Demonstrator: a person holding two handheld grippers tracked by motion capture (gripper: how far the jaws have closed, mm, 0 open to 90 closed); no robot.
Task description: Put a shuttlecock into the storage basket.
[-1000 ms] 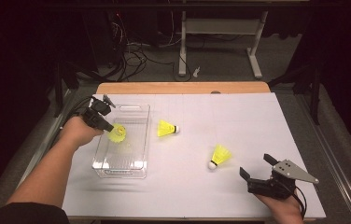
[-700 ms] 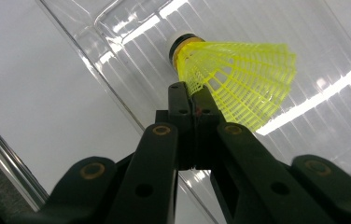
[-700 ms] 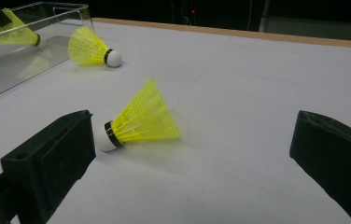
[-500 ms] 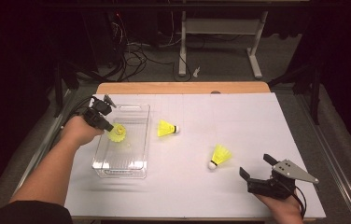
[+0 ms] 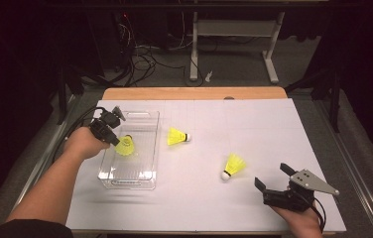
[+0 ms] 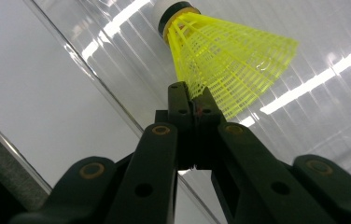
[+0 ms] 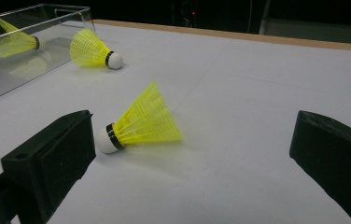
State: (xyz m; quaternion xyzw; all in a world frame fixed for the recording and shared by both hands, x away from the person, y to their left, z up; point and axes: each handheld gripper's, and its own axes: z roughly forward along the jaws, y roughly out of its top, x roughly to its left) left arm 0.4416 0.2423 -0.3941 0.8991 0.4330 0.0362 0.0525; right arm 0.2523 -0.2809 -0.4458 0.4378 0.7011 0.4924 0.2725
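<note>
My left claw (image 5: pixel 111 134) pinches the skirt of a yellow shuttlecock (image 6: pixel 229 70) inside the clear box (image 5: pixel 142 178) on the white tabletop (image 5: pixel 254 124). My right claw (image 5: pixel 273 182) rests wide apart near the front edge, another shuttlecock (image 7: pixel 138 123) lying just ahead. Cables (image 5: pixel 145 54) trail across the dark floor beyond.

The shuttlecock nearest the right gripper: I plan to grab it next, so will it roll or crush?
The shuttlecock lies on its side, so a nudge probably swings it around its cork. Its open mesh skirt looks light and likely flexes under hard squeezing. The right gripper stands open.
</note>
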